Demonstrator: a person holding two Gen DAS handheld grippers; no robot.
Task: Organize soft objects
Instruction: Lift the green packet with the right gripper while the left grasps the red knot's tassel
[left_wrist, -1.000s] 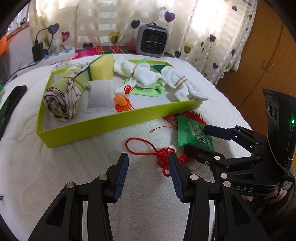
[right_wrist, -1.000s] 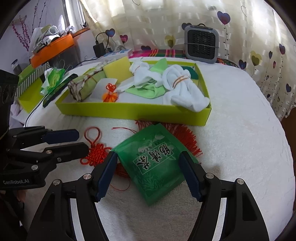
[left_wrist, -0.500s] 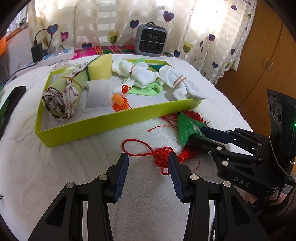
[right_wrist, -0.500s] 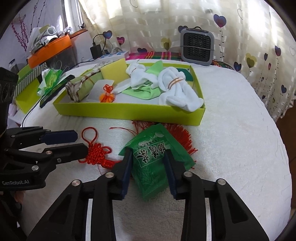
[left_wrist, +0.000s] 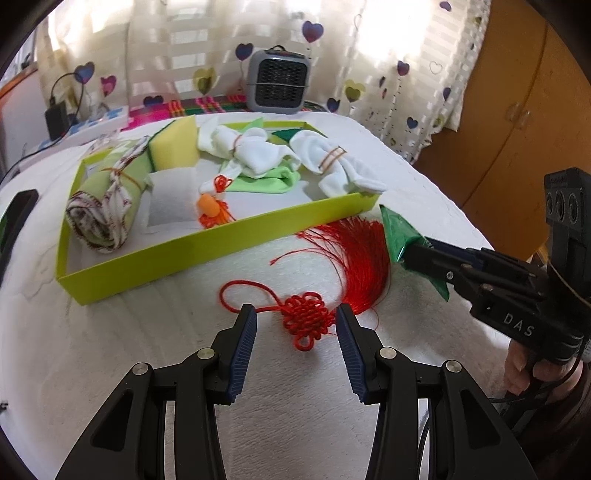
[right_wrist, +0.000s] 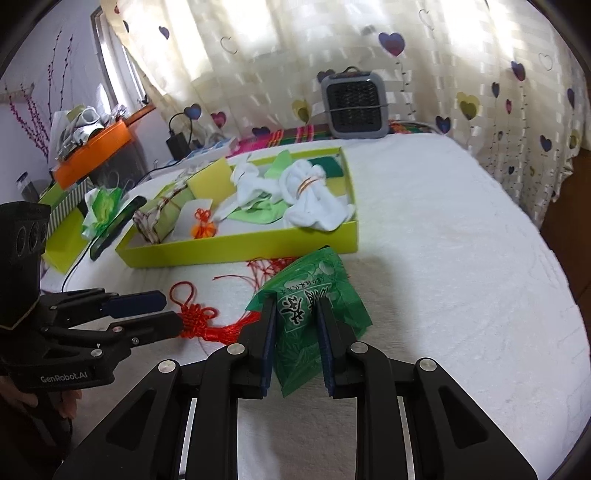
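"GenRobot.AI" in white letters on the side of the left gripper (right_wrist: 168, 310) body, lower left of the right wrist view.

"DAS" in pale raised letters on the black body of the right gripper (left_wrist: 417, 254), right edge of the left wrist view; letters tilted, running down to the right.

Green packet (right_wrist: 314, 314), centre of the right wrist view: white panel with large dark green Chinese characters, a line of smaller characters along its upper edge. Crumpled between the pads; characters too distorted to read with certainty.

No other legible text; small heater (right_wrist: 354, 105) at the top shows none.
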